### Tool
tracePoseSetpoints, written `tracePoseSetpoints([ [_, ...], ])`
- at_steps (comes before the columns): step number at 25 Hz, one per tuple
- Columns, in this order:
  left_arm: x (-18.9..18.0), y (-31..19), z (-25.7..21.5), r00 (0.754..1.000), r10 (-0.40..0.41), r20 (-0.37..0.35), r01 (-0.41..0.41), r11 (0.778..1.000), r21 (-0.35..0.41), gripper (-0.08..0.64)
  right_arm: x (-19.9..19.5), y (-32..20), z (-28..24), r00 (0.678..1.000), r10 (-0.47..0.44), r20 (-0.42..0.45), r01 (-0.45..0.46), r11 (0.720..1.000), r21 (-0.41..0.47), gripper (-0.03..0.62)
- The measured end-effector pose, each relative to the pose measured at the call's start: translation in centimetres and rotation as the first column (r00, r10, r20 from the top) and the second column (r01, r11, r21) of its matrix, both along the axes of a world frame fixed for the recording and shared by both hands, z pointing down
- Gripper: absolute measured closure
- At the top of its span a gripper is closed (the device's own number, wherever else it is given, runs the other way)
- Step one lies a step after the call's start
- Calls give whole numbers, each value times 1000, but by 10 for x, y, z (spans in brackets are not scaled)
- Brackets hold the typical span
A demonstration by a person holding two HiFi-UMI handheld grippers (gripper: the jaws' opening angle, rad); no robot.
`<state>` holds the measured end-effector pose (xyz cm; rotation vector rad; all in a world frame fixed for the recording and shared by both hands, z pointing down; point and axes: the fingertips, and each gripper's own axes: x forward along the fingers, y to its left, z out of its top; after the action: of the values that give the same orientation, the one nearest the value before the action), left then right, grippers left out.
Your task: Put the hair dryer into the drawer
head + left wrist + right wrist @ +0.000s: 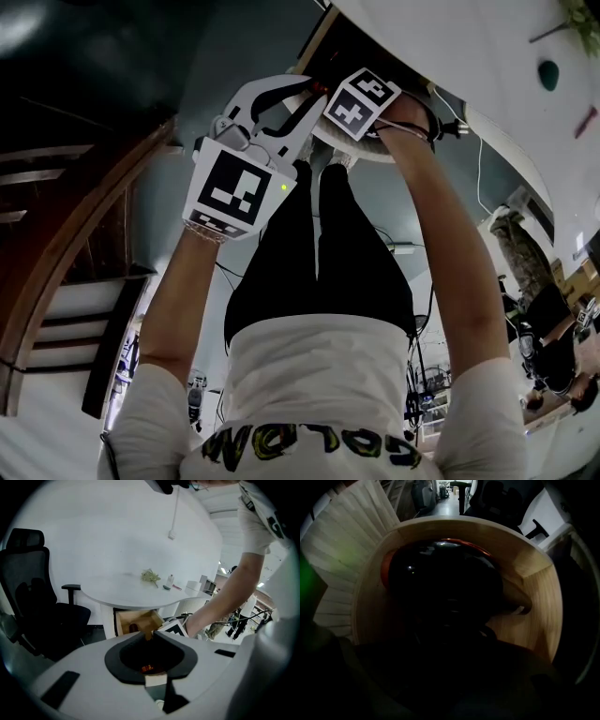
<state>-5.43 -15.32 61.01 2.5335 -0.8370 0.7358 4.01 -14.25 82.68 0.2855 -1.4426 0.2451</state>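
Note:
The hair dryer [443, 581], glossy black with an orange rim, hangs inside the open wooden drawer [534, 602] and fills most of the right gripper view. My right gripper [450, 639] points straight down into the drawer; its jaws are lost in shadow around the dryer's lower body and seem to hold it. In the head view only its marker cube [361, 101] shows at the drawer's mouth. My left gripper [152, 632] hovers in front of the drawer [136, 620], its white jaws together with nothing between them.
The drawer sits under a round white table [140, 595] that carries a green sprig [150, 576] and small items. A black office chair [35, 597] stands to the left. A white slatted panel [342, 545] runs beside the drawer.

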Motion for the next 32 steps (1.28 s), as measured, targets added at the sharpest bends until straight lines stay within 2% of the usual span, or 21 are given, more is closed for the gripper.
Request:
tracePoseSetpoints([
  [10,-6,6,-1,1000,-14,12,14,1000,0,497,2,-6,9,999,15,-29,-14,999,30,341],
  [12,-7,8,-3,1000,-16,14,16,1000,0,497,0,-10,5,1000,27,-14,-26,999,41,277],
  [14,-7,9,-8,1000,-18,13,18,1000,3,497,-1,-14,-4,999,39,5,-39,998,54,246],
  [21,-5,18,-27,999,-43,7,43,999,17,495,3,-5,-44,992,76,101,-82,995,58,242],
  [26,-1,25,-54,997,-79,-10,80,997,20,497,8,9,-86,969,130,210,-140,989,35,252],
  [29,3,31,-72,995,-94,-24,95,995,20,504,14,16,-113,959,120,258,-142,987,68,304],
  [32,10,35,-91,993,-108,-44,109,994,20,526,27,13,-145,942,138,307,-185,974,129,365],
])
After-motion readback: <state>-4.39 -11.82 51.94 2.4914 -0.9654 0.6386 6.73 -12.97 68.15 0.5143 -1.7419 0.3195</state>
